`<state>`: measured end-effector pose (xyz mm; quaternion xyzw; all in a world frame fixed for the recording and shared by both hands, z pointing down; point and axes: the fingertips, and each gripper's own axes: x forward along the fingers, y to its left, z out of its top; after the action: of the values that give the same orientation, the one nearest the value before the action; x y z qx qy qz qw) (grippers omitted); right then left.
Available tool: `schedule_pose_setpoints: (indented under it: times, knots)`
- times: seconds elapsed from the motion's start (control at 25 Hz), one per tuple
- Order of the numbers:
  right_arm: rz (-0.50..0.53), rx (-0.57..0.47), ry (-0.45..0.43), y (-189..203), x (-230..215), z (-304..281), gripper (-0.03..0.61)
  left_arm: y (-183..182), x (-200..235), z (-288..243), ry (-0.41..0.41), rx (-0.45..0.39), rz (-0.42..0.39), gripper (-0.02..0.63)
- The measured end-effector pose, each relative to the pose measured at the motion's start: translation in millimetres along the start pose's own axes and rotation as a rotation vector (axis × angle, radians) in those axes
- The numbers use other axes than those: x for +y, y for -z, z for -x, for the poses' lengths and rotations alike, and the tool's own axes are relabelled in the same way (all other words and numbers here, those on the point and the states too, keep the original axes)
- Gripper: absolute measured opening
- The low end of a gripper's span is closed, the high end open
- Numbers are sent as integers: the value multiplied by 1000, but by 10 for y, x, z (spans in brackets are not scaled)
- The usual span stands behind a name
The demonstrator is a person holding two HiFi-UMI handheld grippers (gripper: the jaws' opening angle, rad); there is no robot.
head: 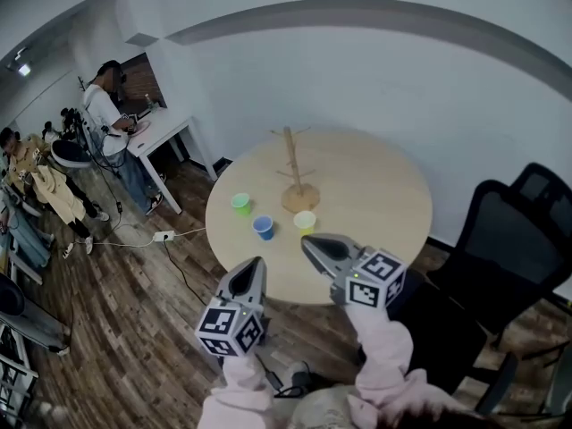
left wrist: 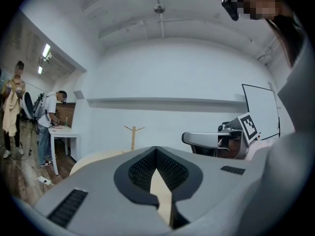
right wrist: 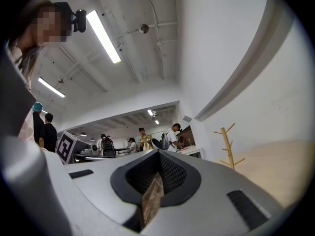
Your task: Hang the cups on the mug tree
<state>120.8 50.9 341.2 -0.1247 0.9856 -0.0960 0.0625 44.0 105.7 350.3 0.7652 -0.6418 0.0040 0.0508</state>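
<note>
On the round table stand a green cup, a blue cup and a yellow cup, with the mug tree behind them. Nearer the person, the left gripper points toward the blue cup and the right gripper toward the yellow one. Both have jaws pressed together, empty, clear of the cups.

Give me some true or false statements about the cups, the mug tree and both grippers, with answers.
1. A green plastic cup, a blue plastic cup and a yellow plastic cup stand on the round wooden table. True.
2. A cup hangs on the wooden mug tree. False: its pegs are bare.
3. The right gripper holds the yellow cup. False: its jaws are shut on nothing.
4. The left gripper has shut, empty jaws. True.
</note>
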Motion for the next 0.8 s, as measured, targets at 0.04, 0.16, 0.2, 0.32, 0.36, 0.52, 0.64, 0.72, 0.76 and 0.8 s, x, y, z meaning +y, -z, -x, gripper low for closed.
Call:
schedule_pose_setpoints:
  times: [0.04,0.16,0.2,0.32,0.36,0.52,0.64,0.72,0.76,0.8]
  knots:
    - [3,2,2,10,-8,-84,-7,-10,79,-31,3,-1,-1,5]
    - [9,7,12,39,-49,-309,-8,-24,284,-140,21,4,-6,5]
    - [9,7,17,43,-71,-367,-7,-29,336,-183,29,6,-7,5]
    - [3,8,34,70,-154,-502,-8,-37,468,-312,53,10,-10,5]
    - [1,8,42,85,-186,-538,-8,-30,506,-353,62,12,-10,5]
    - [-11,13,82,150,-317,-663,-8,26,644,-499,97,28,-5,5]
    - [-17,17,106,186,-377,-737,-8,53,739,-569,119,32,3,5]
    - [-22,15,121,199,-419,-784,-8,67,793,-616,133,36,3,5]
    - [-25,14,129,205,-439,-809,-8,74,821,-639,139,39,1,5]
    - [-27,14,136,210,-458,-837,-8,79,852,-658,144,42,0,5]
